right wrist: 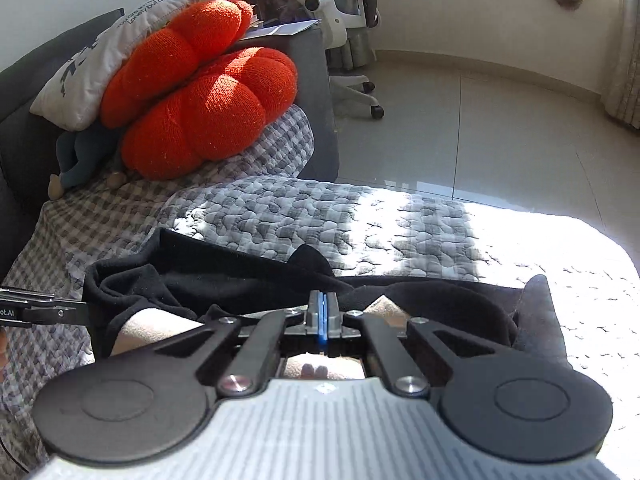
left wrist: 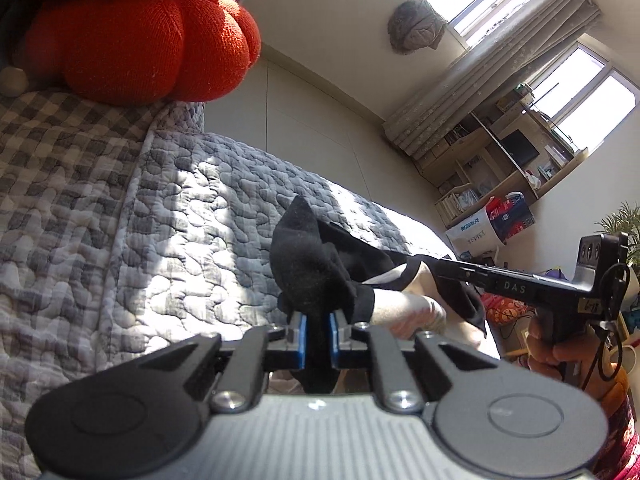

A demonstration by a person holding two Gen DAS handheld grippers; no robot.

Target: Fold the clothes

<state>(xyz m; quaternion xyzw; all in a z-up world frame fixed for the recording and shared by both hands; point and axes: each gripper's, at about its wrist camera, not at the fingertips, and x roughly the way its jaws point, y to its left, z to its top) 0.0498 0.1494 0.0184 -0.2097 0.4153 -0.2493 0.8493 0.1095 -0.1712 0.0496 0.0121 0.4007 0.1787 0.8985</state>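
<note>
Currently: left claw (left wrist: pixel 318 330) pinching black garment (left wrist: pixel 316 264) above quilted bed cover (right wrist: pixel 320 216); right claw (right wrist: pixel 323 322) pressed closed on garment hem; orange cushions (right wrist: pixel 200 108) far left.

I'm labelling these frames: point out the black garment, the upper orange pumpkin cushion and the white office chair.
black garment (left wrist: pixel 312 256), left wrist view, bunched cloth above the pads.
upper orange pumpkin cushion (right wrist: pixel 180 52), right wrist view, middle lobe.
white office chair (right wrist: pixel 340 12), right wrist view, seat back.

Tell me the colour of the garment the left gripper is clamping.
Black. The garment shows best in the left wrist view, pinched in the left gripper.
</note>
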